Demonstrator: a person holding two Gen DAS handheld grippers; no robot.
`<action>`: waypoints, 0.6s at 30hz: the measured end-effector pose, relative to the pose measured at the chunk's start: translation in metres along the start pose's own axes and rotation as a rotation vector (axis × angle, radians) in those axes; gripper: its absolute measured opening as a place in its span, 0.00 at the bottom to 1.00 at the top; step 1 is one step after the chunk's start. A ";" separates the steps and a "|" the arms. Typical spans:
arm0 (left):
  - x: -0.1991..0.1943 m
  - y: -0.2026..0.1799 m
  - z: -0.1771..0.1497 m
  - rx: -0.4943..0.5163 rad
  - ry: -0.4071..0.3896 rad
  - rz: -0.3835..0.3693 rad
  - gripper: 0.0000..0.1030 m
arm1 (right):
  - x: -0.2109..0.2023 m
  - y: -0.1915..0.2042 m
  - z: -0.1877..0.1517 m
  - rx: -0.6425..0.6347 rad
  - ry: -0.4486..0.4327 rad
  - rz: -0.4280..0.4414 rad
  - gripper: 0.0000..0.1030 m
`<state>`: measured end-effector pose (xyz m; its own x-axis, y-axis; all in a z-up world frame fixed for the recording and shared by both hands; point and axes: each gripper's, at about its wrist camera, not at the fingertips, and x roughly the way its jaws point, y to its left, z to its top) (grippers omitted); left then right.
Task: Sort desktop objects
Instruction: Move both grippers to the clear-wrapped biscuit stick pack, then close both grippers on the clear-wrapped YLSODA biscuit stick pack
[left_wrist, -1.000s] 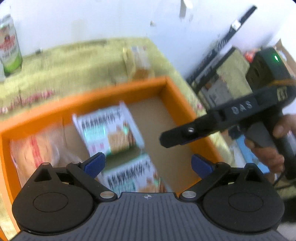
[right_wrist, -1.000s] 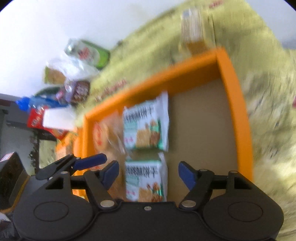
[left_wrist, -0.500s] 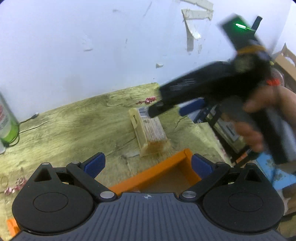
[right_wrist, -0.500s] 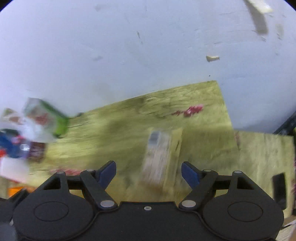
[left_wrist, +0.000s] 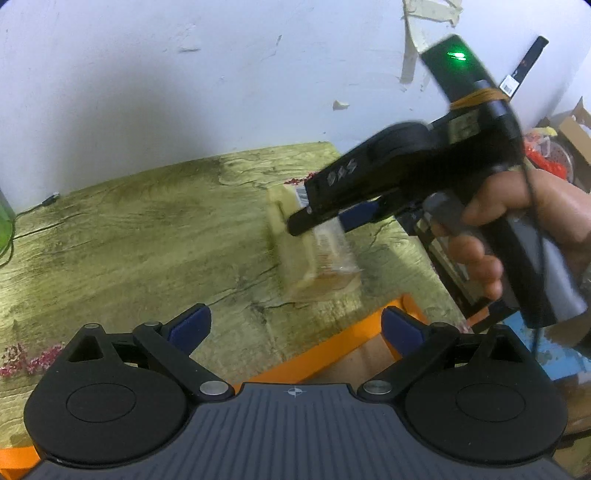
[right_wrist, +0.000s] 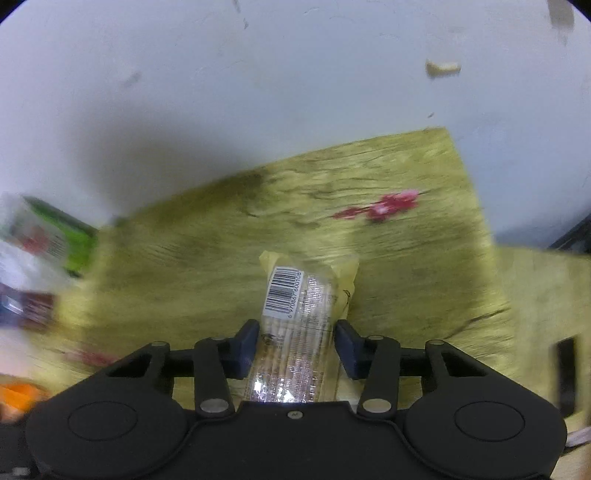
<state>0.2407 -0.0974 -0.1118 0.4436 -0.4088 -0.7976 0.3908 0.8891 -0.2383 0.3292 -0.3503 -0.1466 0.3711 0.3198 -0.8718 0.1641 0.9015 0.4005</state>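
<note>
1. A clear-wrapped biscuit packet (right_wrist: 295, 328) with a barcode label is seen lying on the yellow-green table (right_wrist: 184, 258), at 12 o'clock of the right wrist view and just beyond the far corner of the orange tray (left_wrist: 332, 350).
2. The sorting is judged to be part-way done: this packet is not yet in the tray, and several more items are left in a blurred cluster (right_wrist: 33, 258) at 9 o'clock on the table.
3. The right tongs (right_wrist: 295, 345) have just been closing, and the packet is set between the blue pads; both pads appear to be pressed against its sides, so a grip is judged to be made.
4. The left tongs (left_wrist: 295, 325) are held wide open above the tray corner, with nothing gripped or touched.
5. Lifting the packet and carrying it into the tray is what is left for this item.
</note>
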 end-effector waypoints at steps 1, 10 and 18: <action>-0.001 0.002 0.000 -0.002 0.000 0.001 0.97 | 0.002 -0.005 0.002 0.043 0.013 0.071 0.42; 0.006 0.007 0.002 -0.026 0.010 0.011 0.97 | 0.027 -0.030 -0.001 0.157 0.064 0.335 0.44; 0.015 0.001 0.004 -0.011 0.025 -0.011 0.97 | 0.001 -0.070 -0.005 0.168 0.034 0.184 0.63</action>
<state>0.2507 -0.1030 -0.1216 0.4191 -0.4132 -0.8084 0.3867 0.8869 -0.2529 0.3141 -0.4116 -0.1772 0.3783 0.4864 -0.7876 0.2475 0.7667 0.5923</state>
